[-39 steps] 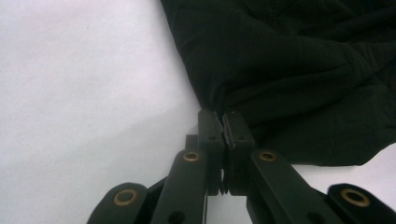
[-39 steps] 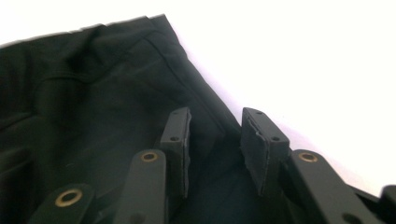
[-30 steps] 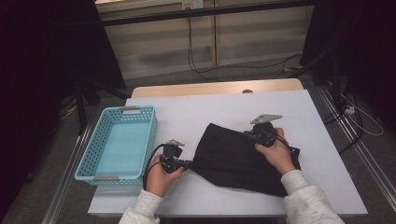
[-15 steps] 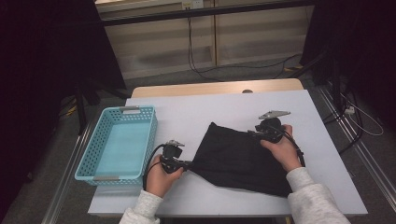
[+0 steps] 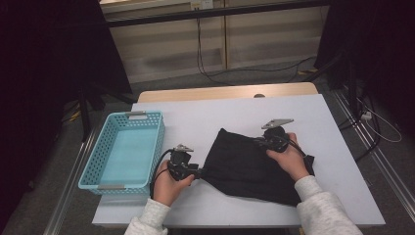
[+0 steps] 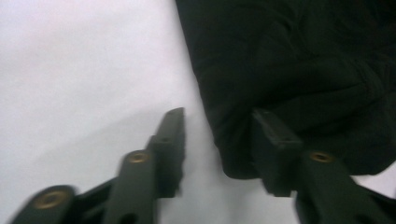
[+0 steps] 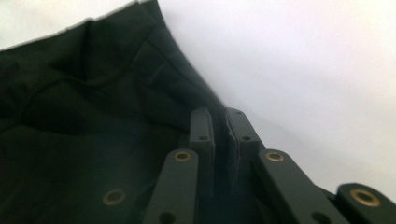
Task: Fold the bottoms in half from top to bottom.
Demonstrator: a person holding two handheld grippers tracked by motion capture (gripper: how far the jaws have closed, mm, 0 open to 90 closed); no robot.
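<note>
My left fingers [image 6: 217, 140] have just been opening and now stand apart, the near-left corner of the black cloth [image 5: 254, 166] lying loose between them: one finger rests on its fold, the other on the bare white surface [image 5: 210, 117] just beside its edge. My right fingers [image 7: 219, 135] have just been closing and look pinched on the cloth's far edge, though the dark fabric makes the bite itself hard to see. The cloth lies flat across the middle of the surface, its long axis running from my left hand [image 5: 169, 178] toward the near-right corner. My right hand [image 5: 288, 156] is the one in contact, so any pull starts there. Bare surface lies toward the far edge and the right edge, while the blue basket [image 5: 125, 149] stands well apart at the left edge.
</note>
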